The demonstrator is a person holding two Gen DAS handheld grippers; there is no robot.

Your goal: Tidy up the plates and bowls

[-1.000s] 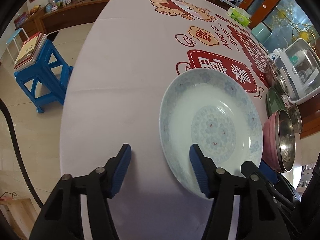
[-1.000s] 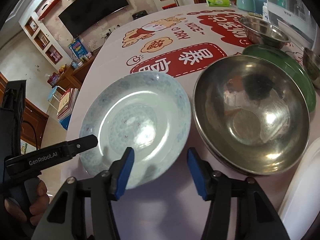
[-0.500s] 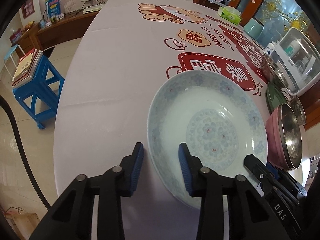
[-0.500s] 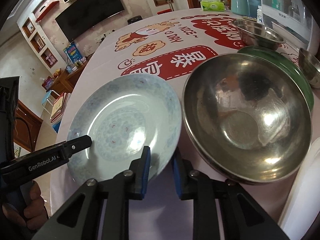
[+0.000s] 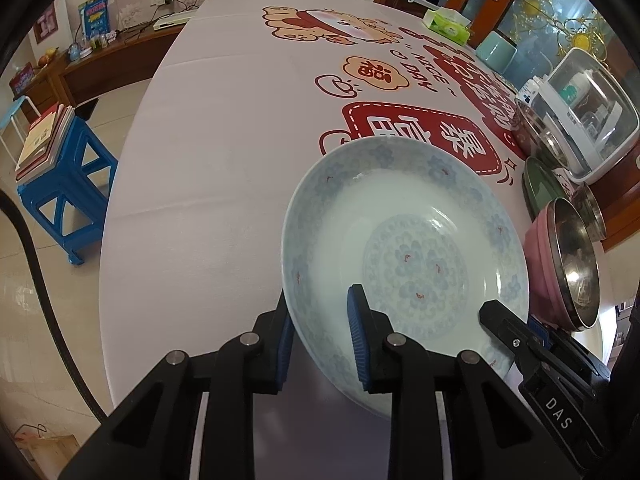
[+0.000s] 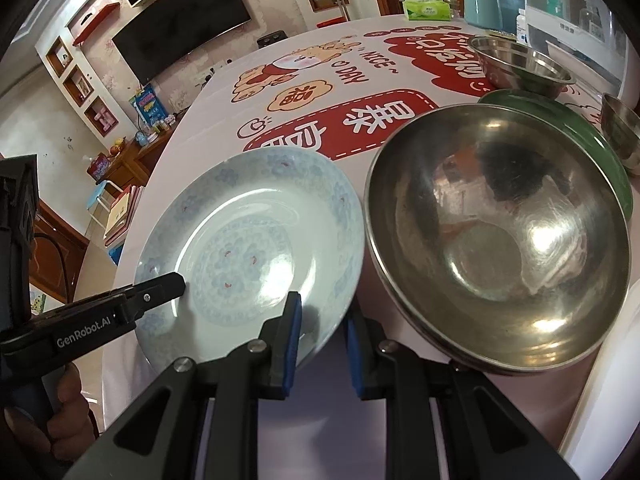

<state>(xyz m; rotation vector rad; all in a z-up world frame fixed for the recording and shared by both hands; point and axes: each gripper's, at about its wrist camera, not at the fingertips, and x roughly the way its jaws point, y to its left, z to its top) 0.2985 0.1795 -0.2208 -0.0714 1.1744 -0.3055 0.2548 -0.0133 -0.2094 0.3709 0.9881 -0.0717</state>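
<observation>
Both tools pinch the same pale blue-patterned plate (image 5: 408,248) at its near rim, one to each side — a two-handed hold that suits a wide, shallow dish too broad for one narrow grip to steady. The left tool (image 5: 320,336) has one blue pad under the rim and one inside the well; its jaws are closing on the rim. The right tool (image 6: 320,340) clamps the rim nearest the steel bowl (image 6: 496,232). The plate's near edge looks tipped up off the bench (image 5: 208,160), probably for a lift towards a stack.

The steel bowl sits just beside the plate, a green plate (image 6: 580,136) behind it. The bench wears a white cloth printed with red cartoon panels. Beyond it are a blue stool (image 5: 68,184) carrying books, a wall-mounted television (image 6: 180,28) and a tissue box (image 6: 424,8).
</observation>
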